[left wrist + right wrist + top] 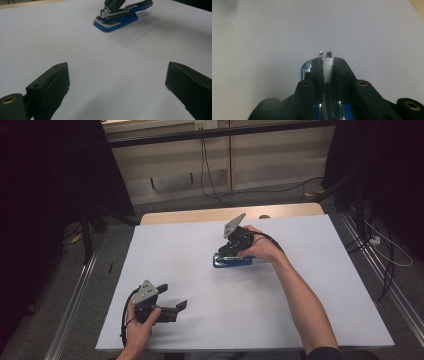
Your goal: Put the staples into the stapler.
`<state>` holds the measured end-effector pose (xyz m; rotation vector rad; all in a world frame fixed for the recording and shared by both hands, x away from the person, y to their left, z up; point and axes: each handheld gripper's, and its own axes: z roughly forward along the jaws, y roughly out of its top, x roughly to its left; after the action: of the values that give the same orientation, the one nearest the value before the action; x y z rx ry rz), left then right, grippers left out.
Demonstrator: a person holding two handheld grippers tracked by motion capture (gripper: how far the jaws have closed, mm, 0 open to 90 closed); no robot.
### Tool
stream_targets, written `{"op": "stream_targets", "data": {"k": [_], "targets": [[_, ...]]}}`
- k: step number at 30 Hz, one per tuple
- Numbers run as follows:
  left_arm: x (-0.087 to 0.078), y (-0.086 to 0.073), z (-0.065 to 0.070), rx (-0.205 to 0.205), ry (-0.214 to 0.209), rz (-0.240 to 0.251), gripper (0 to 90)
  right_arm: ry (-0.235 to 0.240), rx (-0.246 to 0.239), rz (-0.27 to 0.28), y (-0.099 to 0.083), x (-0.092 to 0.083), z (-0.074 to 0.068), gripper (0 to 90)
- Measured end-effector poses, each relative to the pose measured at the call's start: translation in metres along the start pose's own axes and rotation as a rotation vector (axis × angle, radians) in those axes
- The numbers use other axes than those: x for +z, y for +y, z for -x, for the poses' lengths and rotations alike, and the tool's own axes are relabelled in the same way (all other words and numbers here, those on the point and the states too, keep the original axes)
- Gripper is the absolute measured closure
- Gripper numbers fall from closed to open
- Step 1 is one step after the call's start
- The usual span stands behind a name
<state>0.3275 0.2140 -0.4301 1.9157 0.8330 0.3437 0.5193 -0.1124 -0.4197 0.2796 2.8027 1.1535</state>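
the left gripper (170, 296) rests on the desk (320, 310) well short of the blue stapler (232, 261), jaws wide apart and empty. the right gripper (327, 65) is clamped on the stapler's metal staple channel, seemingly lifted open, so a grasp looks made with any further step undone. no readable brand or writing shows.

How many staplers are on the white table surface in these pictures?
1. The blue stapler lies near the middle of the white table surface, toward its far side. The right gripper is closed on its metal staple strip; the left gripper stands open, nearer the person.
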Motion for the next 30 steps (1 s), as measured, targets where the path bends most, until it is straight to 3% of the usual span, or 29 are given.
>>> {"op": "stream_targets", "data": {"k": [30], "targets": [[0.0003,0.0001,0.0000,0.006,-0.002,-0.002,5.7,-0.009,-0.001,0.011,0.0016,0.0048,-0.0010,78.8]]}}
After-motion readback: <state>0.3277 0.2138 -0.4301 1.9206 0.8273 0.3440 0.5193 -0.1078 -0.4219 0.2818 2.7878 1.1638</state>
